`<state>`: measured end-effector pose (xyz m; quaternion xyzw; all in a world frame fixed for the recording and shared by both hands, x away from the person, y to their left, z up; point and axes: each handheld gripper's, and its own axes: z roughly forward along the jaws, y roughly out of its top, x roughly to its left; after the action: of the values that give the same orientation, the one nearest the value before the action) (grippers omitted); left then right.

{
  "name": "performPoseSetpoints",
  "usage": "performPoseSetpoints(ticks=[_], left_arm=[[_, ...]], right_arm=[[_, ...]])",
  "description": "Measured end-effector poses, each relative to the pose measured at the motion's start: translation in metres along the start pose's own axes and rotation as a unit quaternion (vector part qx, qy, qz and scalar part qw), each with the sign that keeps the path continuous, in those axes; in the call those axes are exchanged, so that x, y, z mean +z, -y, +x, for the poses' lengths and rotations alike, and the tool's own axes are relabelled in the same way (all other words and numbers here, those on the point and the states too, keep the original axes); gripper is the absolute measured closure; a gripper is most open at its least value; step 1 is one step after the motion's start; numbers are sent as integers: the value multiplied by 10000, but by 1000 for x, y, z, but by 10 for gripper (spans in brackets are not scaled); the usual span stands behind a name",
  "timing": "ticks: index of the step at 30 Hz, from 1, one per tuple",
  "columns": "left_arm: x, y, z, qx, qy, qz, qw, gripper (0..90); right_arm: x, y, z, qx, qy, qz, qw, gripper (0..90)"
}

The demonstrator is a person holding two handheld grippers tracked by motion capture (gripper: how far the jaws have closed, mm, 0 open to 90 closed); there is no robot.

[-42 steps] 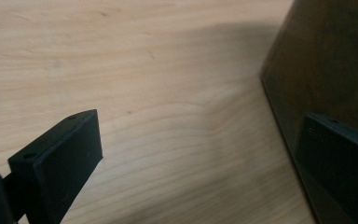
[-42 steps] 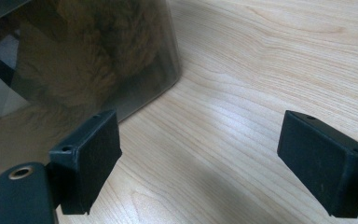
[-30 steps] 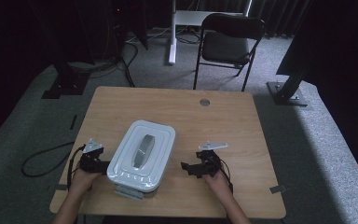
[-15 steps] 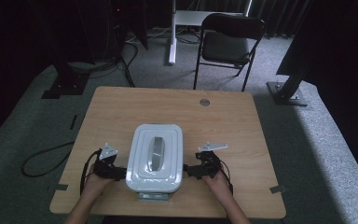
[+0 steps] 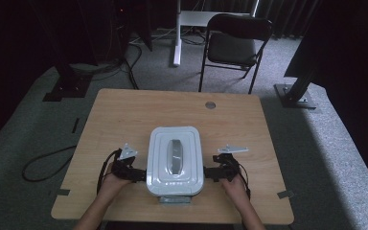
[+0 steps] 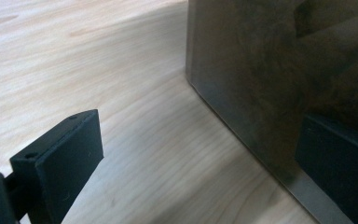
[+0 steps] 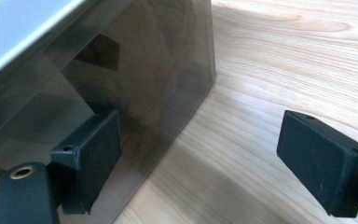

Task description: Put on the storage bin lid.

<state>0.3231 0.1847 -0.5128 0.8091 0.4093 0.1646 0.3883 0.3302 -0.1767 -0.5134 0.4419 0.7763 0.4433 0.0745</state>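
Left gripper view: the left gripper [image 6: 200, 154] stands released, its 2 jaws wide apart, 1 jaw over bare table [image 6: 74, 60] and the other pressed against or right at the smoky wall of the box [image 6: 261, 70]. The right gripper view mirrors this: the right gripper [image 7: 214, 149] is also released, 1 jaw against the box's tinted side, the other out over the wood. Neither claw grasps anything.

In the high view the box, with its white lid [image 5: 175, 158] and grey handle [image 5: 176, 155], sits at the near middle of the table, close to the person's edge. Its long axis runs away from the person, toward the chair [image 5: 237, 38] beyond the far edge. The left gripper lies at the box's left near corner, the right gripper at its right near corner, so the box lies inward from each claw, squeezed between the 2. Both hands [image 5: 112, 184] look equally near. I judge the coming move to turn on that symmetry: any push or lift needs both sides pressing inward together, or the box will swing about 1 corner.
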Motion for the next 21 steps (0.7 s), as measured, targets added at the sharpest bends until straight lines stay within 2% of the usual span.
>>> performPoseSetpoints(ticks=[4,10,13,15,17,21], left_arm=[[7,-7,-2,-80,34,-80,9999,22],[13,-11,-3,-55,26,-121,9999,22],[12,-10,-2,-125,18,-211,9997,21],[9,-8,-2,-172,9,-339,9993,22],[6,-8,0,-158,-89,-416,9990,21],[1,-9,2,-169,-115,-525,9984,22]], right_arm=[[-5,2,-7,68,55,-47,10000,129],[-9,5,-11,117,45,-32,9999,129],[-8,8,-16,-106,253,41,9996,127],[-8,8,-17,-132,309,47,9994,127],[-8,10,-21,-114,388,71,9992,127],[-10,14,-27,-132,671,-76,9976,126]])
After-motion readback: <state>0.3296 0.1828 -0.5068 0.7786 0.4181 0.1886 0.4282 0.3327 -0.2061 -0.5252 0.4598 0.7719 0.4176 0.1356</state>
